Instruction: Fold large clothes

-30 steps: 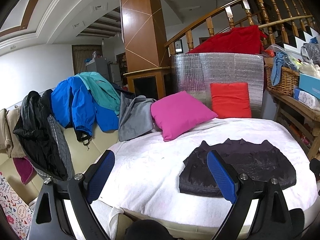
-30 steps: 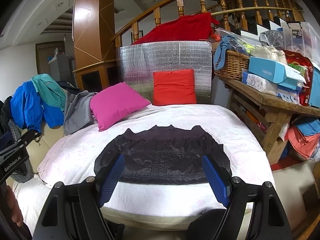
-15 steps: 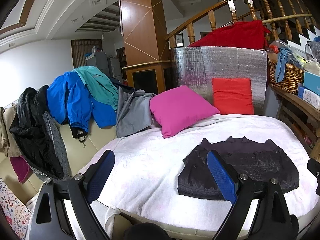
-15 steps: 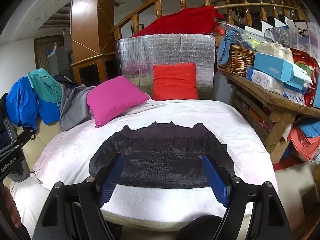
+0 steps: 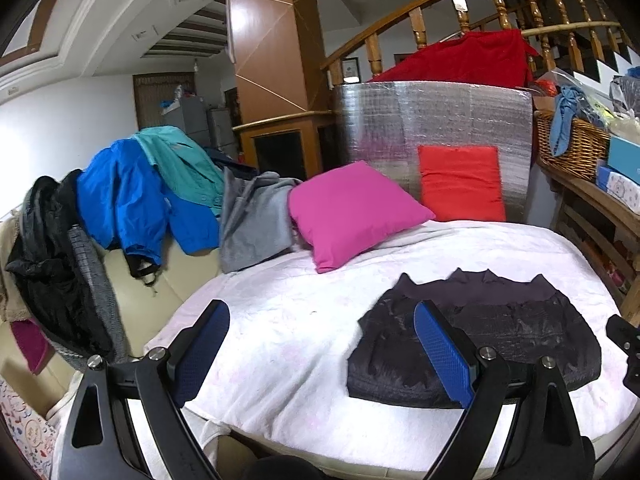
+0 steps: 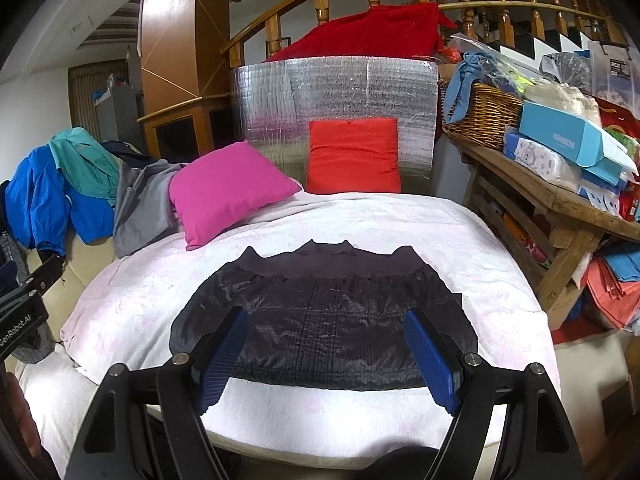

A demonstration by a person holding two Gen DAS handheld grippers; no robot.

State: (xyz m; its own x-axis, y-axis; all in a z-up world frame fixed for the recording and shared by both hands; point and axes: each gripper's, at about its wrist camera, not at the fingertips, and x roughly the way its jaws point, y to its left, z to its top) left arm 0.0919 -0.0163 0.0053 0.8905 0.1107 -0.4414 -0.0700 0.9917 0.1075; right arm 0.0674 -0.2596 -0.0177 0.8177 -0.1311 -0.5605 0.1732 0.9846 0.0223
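Right wrist view — black jacket flat, jaws apart.

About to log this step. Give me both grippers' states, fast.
Left gripper: open, holding nothing, above the bed.
Right gripper: open, holding nothing, above the jacket.

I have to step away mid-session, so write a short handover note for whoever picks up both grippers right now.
Left gripper: open, empty, above the white cover, left of the garment.
Right gripper: open, empty, centred over the garment's near hem.
Black jacket: lying flat on the white cover, sleeves apparently tucked in, collar towards the pink cushion.
Done: laid out, possibly partly folded.
Left: grip it and finish folding.
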